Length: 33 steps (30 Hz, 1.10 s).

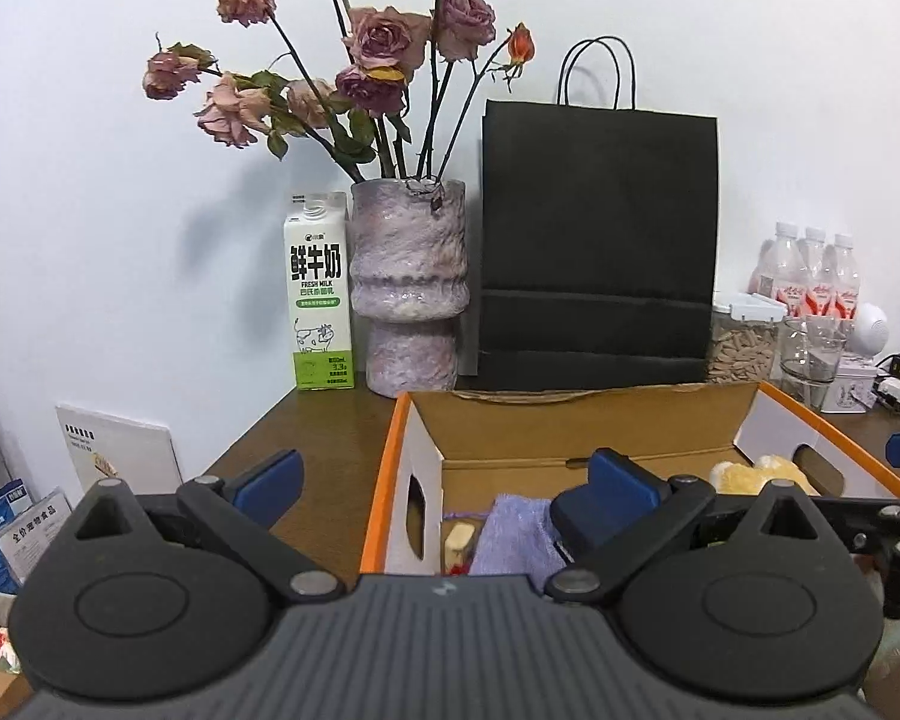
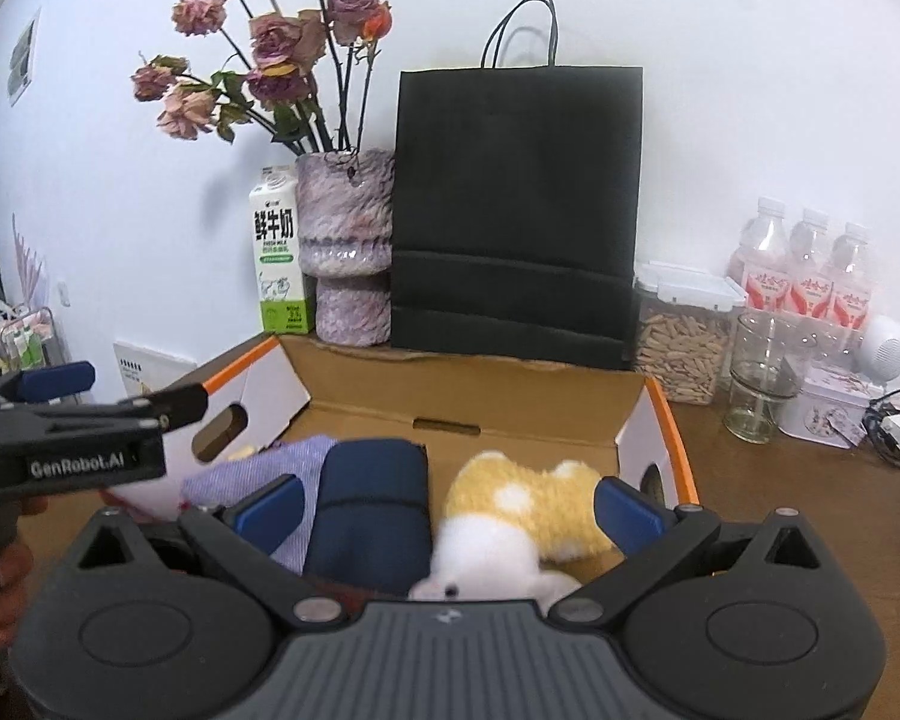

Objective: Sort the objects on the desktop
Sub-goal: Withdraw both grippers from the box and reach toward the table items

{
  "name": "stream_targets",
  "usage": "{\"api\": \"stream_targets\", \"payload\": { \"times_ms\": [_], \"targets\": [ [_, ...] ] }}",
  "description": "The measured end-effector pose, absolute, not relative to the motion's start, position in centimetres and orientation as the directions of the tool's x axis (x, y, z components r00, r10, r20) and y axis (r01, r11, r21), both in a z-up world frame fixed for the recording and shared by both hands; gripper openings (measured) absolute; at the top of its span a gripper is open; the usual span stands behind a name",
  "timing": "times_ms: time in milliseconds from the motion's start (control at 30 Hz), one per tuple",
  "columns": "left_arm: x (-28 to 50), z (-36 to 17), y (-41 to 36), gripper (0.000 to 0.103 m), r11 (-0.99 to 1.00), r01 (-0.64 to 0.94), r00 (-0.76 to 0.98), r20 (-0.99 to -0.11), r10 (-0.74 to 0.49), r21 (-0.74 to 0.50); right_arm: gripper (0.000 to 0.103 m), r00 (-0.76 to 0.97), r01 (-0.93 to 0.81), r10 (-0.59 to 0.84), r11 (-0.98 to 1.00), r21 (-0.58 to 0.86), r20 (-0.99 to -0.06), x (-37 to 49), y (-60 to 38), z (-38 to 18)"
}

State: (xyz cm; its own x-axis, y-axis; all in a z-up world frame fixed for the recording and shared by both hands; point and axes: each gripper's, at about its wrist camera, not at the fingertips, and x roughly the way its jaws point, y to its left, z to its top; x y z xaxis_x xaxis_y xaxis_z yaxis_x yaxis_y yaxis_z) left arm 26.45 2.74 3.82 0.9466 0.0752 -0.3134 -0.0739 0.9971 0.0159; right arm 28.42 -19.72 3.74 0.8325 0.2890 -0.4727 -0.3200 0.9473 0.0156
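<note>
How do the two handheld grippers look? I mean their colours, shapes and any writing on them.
Both are alike: a grey ribbed body, two round black housings, black linkage bars with silver pins, and blue pads on the fingers. The left gripper and the right gripper show this up close. Seen from the side in the right wrist view, the left one carries white lettering "GenRobot.AI" and a black handle. No cables or sleeves show.
</note>
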Motion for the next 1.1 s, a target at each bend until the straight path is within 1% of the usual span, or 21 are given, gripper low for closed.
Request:
{"api": "stream_targets", "payload": {
  "times_ms": [233,400,567,833,1100],
  "targets": [
    [23.5,3.3,3.6,0.103,0.997,-0.083,0.95,-0.303,0.078,-0.004,0.103,0.842,-0.315,0.279,0.949,-0.002,-0.462,24.8,-20.7,3.0],
    [21.9,2.6,4.3,0.103,0.995,-0.094,0.943,-0.322,0.082,-0.02,0.103,0.846,-0.317,0.272,0.948,-0.022,-0.458,22.4,-21.2,1.7],
    [20.3,1.4,4.6,0.103,0.994,-0.107,0.932,-0.35,0.098,-0.007,0.103,0.829,-0.304,0.266,0.953,0.005,-0.492,21.0,-21.9,0.5],
    [18.7,0.8,4.4,0.103,0.993,-0.114,0.925,-0.365,0.11,0.008,0.103,0.807,-0.266,0.235,0.964,0.022,-0.541,19.3,-22.9,-1.5],
    [17.2,0.3,4.0,0.103,0.993,-0.118,0.918,-0.379,0.119,0.025,0.103,0.799,-0.246,0.224,0.968,0.037,-0.558,17.6,-23.7,-2.4]
  ]
}}
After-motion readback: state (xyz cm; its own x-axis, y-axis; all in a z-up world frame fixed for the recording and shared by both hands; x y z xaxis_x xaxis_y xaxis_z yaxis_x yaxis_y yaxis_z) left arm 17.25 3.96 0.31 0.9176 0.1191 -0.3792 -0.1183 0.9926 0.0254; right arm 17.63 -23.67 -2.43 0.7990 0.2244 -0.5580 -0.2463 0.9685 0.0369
